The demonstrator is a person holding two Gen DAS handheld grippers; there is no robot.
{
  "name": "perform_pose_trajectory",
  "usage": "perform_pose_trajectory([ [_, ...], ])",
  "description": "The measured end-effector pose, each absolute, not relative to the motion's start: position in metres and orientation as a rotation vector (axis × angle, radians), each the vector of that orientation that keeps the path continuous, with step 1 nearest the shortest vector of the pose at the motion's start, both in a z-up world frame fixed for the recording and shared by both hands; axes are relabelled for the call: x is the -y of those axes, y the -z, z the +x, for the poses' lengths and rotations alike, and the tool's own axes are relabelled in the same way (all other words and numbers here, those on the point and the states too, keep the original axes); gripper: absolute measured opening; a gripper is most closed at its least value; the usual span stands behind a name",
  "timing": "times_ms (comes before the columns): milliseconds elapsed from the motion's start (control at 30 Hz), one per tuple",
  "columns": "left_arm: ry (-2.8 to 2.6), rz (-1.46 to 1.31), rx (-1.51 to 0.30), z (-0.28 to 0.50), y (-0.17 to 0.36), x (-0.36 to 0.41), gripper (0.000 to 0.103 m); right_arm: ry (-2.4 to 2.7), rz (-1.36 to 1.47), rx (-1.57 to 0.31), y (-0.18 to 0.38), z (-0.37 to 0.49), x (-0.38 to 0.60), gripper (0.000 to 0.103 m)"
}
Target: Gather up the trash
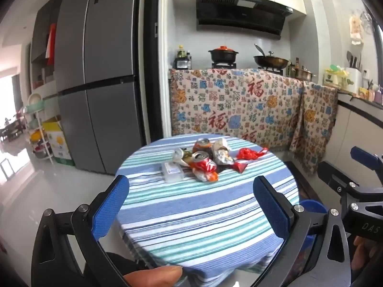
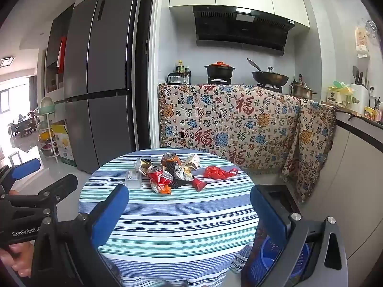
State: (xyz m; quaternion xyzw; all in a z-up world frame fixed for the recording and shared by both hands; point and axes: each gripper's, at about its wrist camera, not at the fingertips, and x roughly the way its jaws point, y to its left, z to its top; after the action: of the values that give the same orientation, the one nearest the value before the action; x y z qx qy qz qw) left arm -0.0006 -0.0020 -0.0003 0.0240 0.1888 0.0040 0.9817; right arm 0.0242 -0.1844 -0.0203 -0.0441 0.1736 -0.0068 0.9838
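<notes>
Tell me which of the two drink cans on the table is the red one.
The red crushed can, at the front of the trash pile with its silver top facing the tools. The other can is orange-brown and sits just behind it, farther from the tools.

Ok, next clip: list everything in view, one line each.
table: 1, round, blue, green and white striped cloth, centre
crushed cans: 2, one red, one orange-brown, in the pile
crumpled wrappers: several, silver-white and red, in the pile
red plastic bag: 1, right of the pile
clear plastic box: 1, left of the pile
blue basket: 1, on the floor right of the table
fridge: 1, grey, left
patterned cloth: 2, beige, hung over the counter
black pot: 1, orange lid, on the stove
wok: 1, dark, on the stove
left gripper: open, blue pads
right gripper: open, blue pads
</notes>
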Motion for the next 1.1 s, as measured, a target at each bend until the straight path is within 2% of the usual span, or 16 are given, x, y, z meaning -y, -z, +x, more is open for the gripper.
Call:
perform_pose_trajectory([
  [200, 0.001, 0.031, -0.407, -0.014, -0.001, 0.014, 0.103, 0.003, -0.053, -0.368, 0.019, 0.024, 0.186, 0.103],
  [267, 0.019, -0.005, -0.448, 0.003, -0.001, -0.001, 0.103, 0.008, -0.051, -0.37, 0.021, 0.024, 0.189, 0.103],
  [1100, 0.037, -0.008, -0.462, 0.01, 0.01, 0.005, 0.103, 0.024, -0.058, -0.368, 0.023, 0.026, 0.186, 0.103],
])
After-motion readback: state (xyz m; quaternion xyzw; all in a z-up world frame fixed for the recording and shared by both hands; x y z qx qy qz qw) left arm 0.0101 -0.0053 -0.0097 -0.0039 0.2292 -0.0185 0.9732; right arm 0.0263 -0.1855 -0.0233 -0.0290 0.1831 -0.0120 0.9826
